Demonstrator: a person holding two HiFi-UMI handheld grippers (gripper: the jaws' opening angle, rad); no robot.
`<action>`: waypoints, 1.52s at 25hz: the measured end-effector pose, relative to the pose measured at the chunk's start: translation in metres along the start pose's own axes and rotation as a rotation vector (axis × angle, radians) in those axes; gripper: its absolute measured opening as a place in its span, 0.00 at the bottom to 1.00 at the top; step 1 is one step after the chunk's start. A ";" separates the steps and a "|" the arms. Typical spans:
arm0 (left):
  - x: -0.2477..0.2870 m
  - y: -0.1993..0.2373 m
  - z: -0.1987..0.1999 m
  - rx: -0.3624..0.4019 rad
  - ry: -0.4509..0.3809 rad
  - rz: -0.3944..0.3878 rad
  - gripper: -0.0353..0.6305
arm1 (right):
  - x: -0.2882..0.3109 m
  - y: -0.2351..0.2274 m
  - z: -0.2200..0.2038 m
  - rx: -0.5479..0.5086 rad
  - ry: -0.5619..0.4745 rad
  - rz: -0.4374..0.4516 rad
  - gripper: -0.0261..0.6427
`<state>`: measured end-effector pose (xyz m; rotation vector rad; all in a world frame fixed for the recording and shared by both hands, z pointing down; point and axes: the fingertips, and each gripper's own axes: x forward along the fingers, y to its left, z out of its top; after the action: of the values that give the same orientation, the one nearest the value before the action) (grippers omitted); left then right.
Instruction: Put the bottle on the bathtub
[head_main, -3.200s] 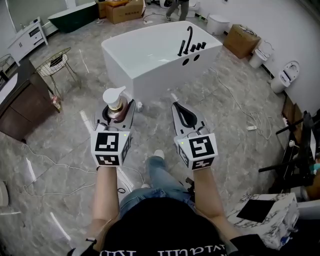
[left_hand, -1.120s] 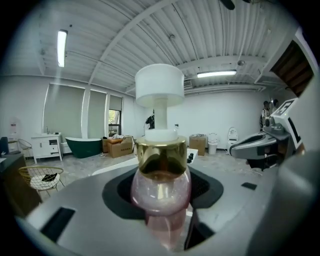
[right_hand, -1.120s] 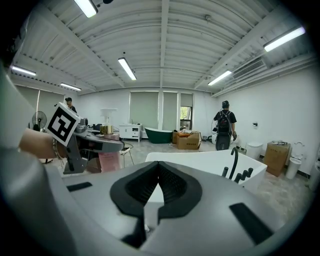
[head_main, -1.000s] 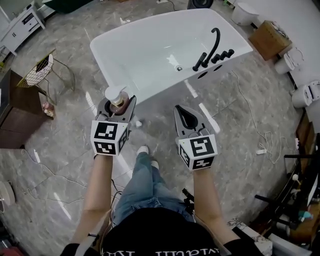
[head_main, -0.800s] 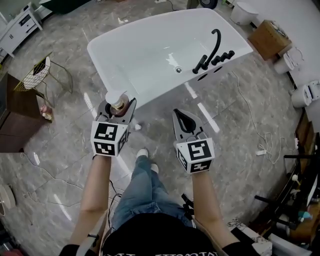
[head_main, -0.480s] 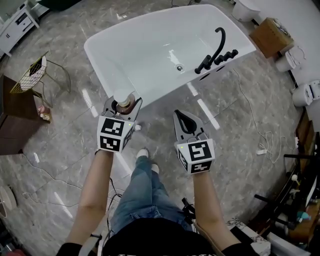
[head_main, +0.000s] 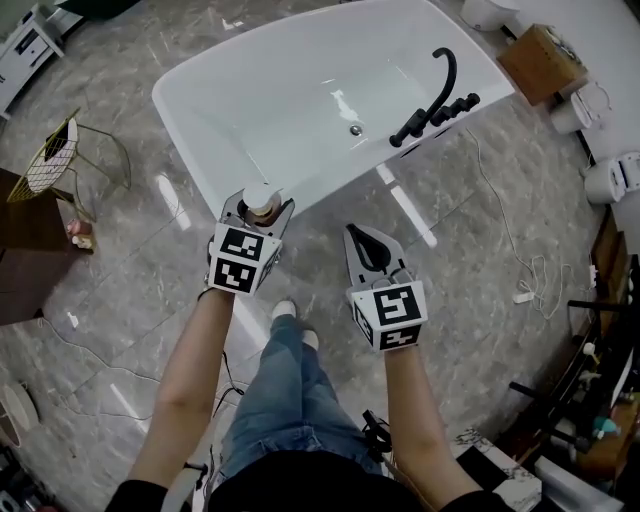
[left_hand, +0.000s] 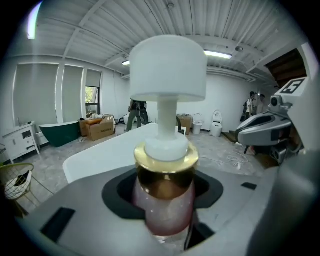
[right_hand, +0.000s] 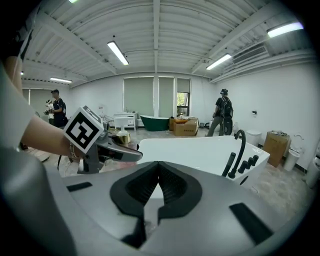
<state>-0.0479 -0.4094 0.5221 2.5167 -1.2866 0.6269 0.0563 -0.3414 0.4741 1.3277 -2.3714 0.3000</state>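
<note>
One step remains: left tool (head_main: 258, 206), grasping pump bottle (left_hand: 167, 150), seats it on bathtub (head_main: 188, 112) rim ahead; right tool (head_main: 363, 238) clenched, empty.

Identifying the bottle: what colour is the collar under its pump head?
Gold; the collar shows best in the left gripper view.

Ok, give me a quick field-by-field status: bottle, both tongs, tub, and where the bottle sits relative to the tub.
bottle: pump bottle, white pump, gold collar, upright
left tongs: shut on the bottle's body
right tongs: shut, nothing in them
bathtub: white, straight ahead, black tap at its right end
bottle vs tub: held up by the near rim, not yet set down on it
</note>
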 end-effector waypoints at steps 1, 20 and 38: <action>0.008 0.000 -0.003 0.006 0.012 -0.009 0.37 | 0.003 -0.002 -0.001 0.001 0.004 -0.001 0.06; 0.107 0.020 -0.067 0.014 0.160 -0.063 0.37 | 0.034 -0.026 -0.039 0.028 0.095 -0.036 0.06; 0.123 0.008 -0.078 0.107 0.137 -0.070 0.37 | 0.029 -0.017 -0.064 0.062 0.122 -0.032 0.06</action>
<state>-0.0110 -0.4694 0.6497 2.5394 -1.1403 0.8570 0.0730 -0.3481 0.5440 1.3342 -2.2546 0.4361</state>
